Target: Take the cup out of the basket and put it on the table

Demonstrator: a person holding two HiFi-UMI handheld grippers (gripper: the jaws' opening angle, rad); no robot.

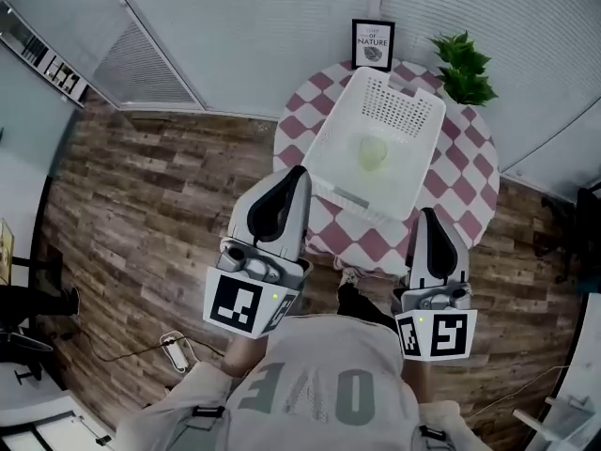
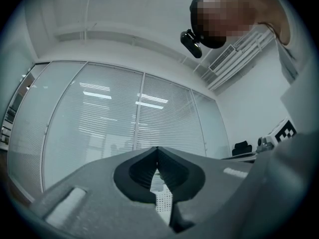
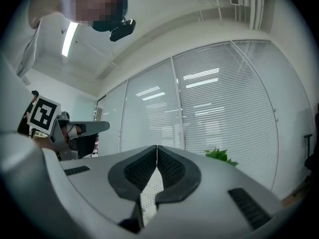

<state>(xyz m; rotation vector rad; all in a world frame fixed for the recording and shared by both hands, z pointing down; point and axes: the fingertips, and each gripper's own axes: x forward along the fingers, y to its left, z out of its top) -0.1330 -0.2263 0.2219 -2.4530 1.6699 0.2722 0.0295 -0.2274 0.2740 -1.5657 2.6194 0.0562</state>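
A pale green cup (image 1: pixel 373 151) sits inside a white perforated basket (image 1: pixel 331 144) on a round table with a pink-and-white checked cloth (image 1: pixel 481 188), seen in the head view. My left gripper (image 1: pixel 299 173) is held upright near the basket's near left corner, jaws shut and empty. My right gripper (image 1: pixel 427 216) stands upright by the table's near edge, also shut and empty. In the left gripper view the left gripper (image 2: pixel 157 150) points at window blinds, tips touching; a bit of basket shows below. The right gripper view shows the right gripper (image 3: pixel 157 148) closed the same way.
A framed sign (image 1: pixel 373 44) and a green potted plant (image 1: pixel 464 67) stand at the table's far edge. Blinds and glass walls lie behind. Wood floor surrounds the table; a power strip with cable (image 1: pixel 173 348) lies on it at lower left.
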